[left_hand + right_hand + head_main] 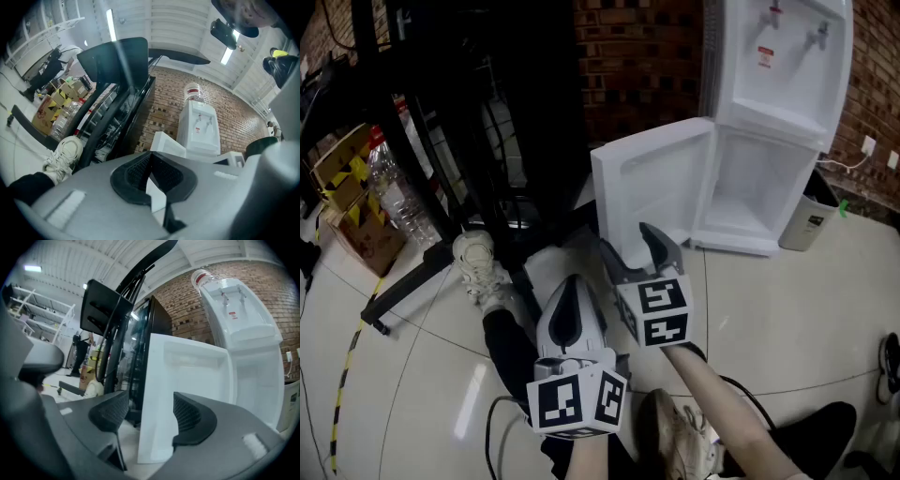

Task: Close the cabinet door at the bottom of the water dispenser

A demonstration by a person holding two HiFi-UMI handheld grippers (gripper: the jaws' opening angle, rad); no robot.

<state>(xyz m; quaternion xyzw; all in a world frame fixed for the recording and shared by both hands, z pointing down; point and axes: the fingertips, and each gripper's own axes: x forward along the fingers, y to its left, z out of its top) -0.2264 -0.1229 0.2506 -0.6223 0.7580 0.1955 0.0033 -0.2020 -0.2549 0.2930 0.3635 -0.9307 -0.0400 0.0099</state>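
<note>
While partly hidden behind spread right gripper (625,237) jaws, cabinet door (661,183) corner; left gripper (568,298) pressed together.

The left gripper (570,291) and right gripper (630,248) are grey, black-padded, with black-and-white marker cubes (577,401). Sneakers (478,265) white, trousers (508,342) black.

Left gripper (150,161): fingers together at the tips. Beyond: white dispenser (200,133) against brick wall (161,101), bottle (192,92) on top, door (165,143) open at its left. Left side: black rack (117,93), shoe (64,157), cardboard box (50,102).
</note>
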